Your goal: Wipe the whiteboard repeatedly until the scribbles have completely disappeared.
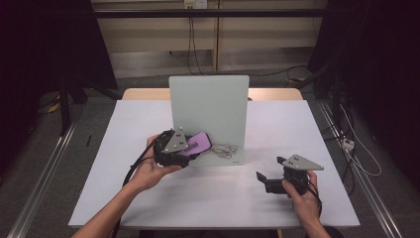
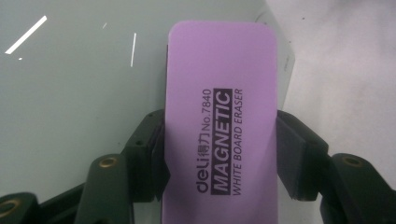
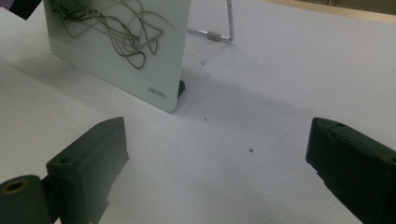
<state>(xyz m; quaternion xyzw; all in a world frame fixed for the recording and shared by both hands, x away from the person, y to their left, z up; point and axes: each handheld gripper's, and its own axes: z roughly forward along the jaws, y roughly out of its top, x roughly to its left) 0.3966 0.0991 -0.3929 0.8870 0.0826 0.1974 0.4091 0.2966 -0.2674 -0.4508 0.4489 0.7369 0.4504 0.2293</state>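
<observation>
Here, the left gripper [image 1: 190, 146] was clamped on the purple eraser [image 2: 219, 126], held against the whiteboard [image 1: 208, 106] beside the scribble [image 1: 224, 150]. The right gripper [image 1: 262, 177] rested wide open and empty on the worktop [image 1: 297, 129].

On the flat purple rectangular eraser [image 2: 219, 126] you hold, black print runs lengthwise: the brand "deli" with two Chinese characters and "No.7840", then "MAGNETIC" in pale letters on a black bar, then "WHITE BOARD ERASER". On the upright pale green-white board [image 3: 140, 70], you can read a small grey "deli" mark at its lower corner, beneath scribbled lines.
</observation>
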